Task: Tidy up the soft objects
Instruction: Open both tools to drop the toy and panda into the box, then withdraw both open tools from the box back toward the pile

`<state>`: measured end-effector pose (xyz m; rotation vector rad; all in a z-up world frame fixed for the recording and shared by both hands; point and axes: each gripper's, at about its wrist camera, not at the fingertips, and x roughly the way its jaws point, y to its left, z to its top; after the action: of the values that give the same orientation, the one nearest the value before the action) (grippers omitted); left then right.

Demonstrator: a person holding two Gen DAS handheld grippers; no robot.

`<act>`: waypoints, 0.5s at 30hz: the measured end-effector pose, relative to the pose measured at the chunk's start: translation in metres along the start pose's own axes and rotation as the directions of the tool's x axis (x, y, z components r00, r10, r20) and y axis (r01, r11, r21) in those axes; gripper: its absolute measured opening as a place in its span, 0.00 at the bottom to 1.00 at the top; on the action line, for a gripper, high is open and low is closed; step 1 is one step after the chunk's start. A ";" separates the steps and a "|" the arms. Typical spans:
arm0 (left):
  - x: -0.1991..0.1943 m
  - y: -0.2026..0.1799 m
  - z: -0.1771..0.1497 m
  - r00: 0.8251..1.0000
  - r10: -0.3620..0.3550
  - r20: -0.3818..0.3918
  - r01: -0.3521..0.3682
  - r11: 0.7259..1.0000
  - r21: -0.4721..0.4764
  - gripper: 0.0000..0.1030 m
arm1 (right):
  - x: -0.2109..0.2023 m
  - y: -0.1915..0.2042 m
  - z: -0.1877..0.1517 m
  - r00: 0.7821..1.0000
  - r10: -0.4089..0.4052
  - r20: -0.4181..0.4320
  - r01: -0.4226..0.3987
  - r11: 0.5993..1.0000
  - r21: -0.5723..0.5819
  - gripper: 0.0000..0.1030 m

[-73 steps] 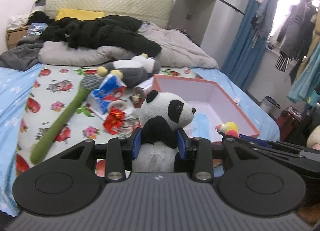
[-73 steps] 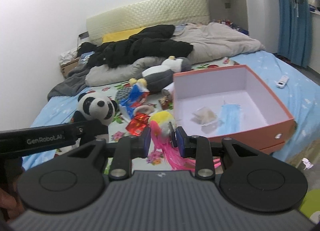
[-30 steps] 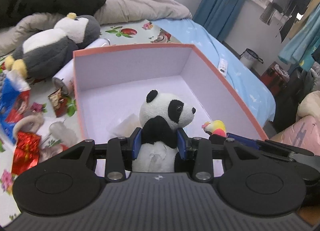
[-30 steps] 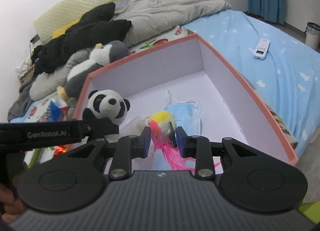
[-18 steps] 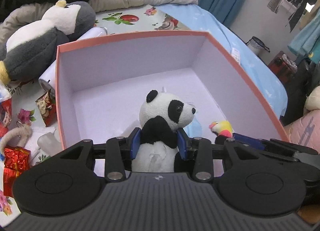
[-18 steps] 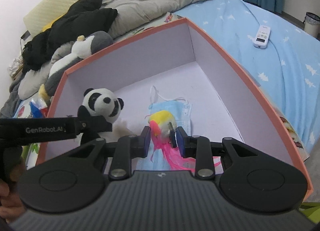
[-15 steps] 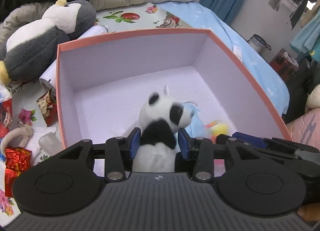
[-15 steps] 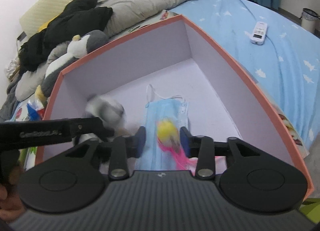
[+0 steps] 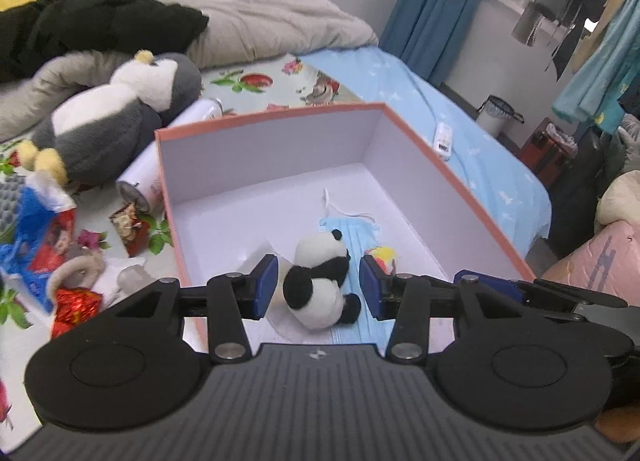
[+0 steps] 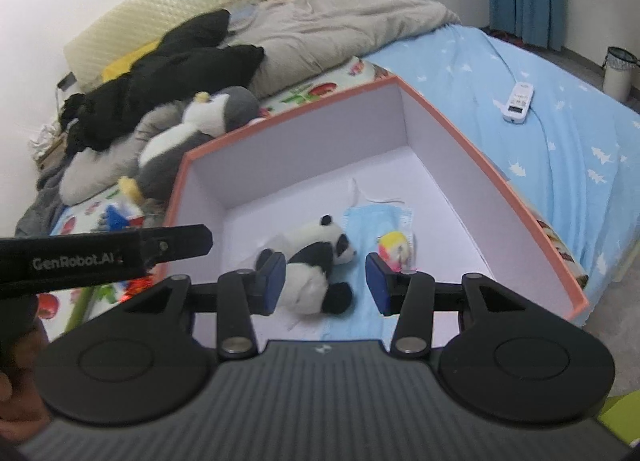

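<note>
Left wrist view: the panda plush [image 9: 318, 283] lies on its side on the floor of the orange box [image 9: 460, 185], partly on the blue face mask [image 9: 352, 239]; a second ago it sat upright, clamped between the blue pads. The left gripper [image 9: 318, 287] has just been opening its jaws, which now stand apart with clear gaps on both sides of the toy, so the panda is released. In the right wrist view the right gripper [image 10: 326, 281] has likewise just been opening and holds nothing; the yellow-and-pink feathered toy [image 10: 394, 251] it carried rests on the mask, just beside the panda's head. Both drops look finished, so two soft things are sorted. The grey penguin plush [image 9: 116, 129] lies outside the box on the bed [image 9: 452, 109], a likely next pick, among wrappers and a can [image 9: 140, 181]. Both grippers hover over the box's near edge, angled downward into it, side by side, the left one's finger bar showing at the left of the right view.
</note>
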<state>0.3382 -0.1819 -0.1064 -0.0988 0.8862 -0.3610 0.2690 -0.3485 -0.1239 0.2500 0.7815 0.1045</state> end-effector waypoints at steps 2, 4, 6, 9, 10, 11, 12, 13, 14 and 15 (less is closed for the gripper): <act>-0.019 -0.002 -0.008 1.000 0.000 0.018 0.000 1.000 0.002 0.50 | -0.013 0.006 -0.006 1.000 0.012 0.016 -0.012 1.000 -0.005 0.46; -0.039 -0.002 -0.017 0.999 -0.003 0.037 0.003 1.000 0.003 0.50 | -0.026 0.013 -0.012 1.000 0.018 0.024 -0.017 1.000 -0.012 0.46; -0.055 -0.002 -0.026 0.999 -0.003 0.050 0.003 1.000 0.003 0.50 | -0.037 0.020 -0.019 0.999 0.025 0.032 -0.024 1.000 -0.017 0.46; -0.078 -0.002 -0.040 0.998 -0.003 0.069 0.003 1.000 0.003 0.50 | -0.055 0.030 -0.029 0.998 0.034 0.045 -0.033 0.999 -0.027 0.46; -0.086 -0.002 -0.044 0.997 -0.004 0.075 0.003 1.000 0.002 0.50 | -0.060 0.033 -0.031 0.998 0.037 0.047 -0.035 0.999 -0.030 0.46; -0.093 -0.002 -0.049 0.997 -0.004 0.080 0.004 1.000 0.002 0.50 | -0.066 0.035 -0.035 0.998 0.039 0.051 -0.038 0.999 -0.032 0.46; -0.101 -0.002 -0.054 0.996 -0.004 0.086 0.004 1.000 0.002 0.50 | -0.070 0.038 -0.037 0.998 0.041 0.055 -0.039 0.999 -0.036 0.46; -0.106 -0.003 -0.058 0.996 -0.004 0.090 0.004 1.000 0.001 0.50 | -0.075 0.040 -0.040 0.997 0.041 0.060 -0.039 0.998 -0.041 0.46; -0.113 -0.003 -0.064 0.995 -0.005 0.096 0.005 1.000 0.001 0.50 | -0.080 0.043 -0.043 0.997 0.041 0.064 -0.038 0.998 -0.045 0.46; -0.119 -0.004 -0.068 0.995 -0.006 0.102 0.006 1.000 0.002 0.50 | -0.085 0.046 -0.046 0.997 0.042 0.068 -0.038 0.998 -0.048 0.46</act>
<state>0.2160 -0.1395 -0.0604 -0.1178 0.7846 -0.3590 0.1762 -0.3114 -0.0851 0.2239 0.7047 0.1511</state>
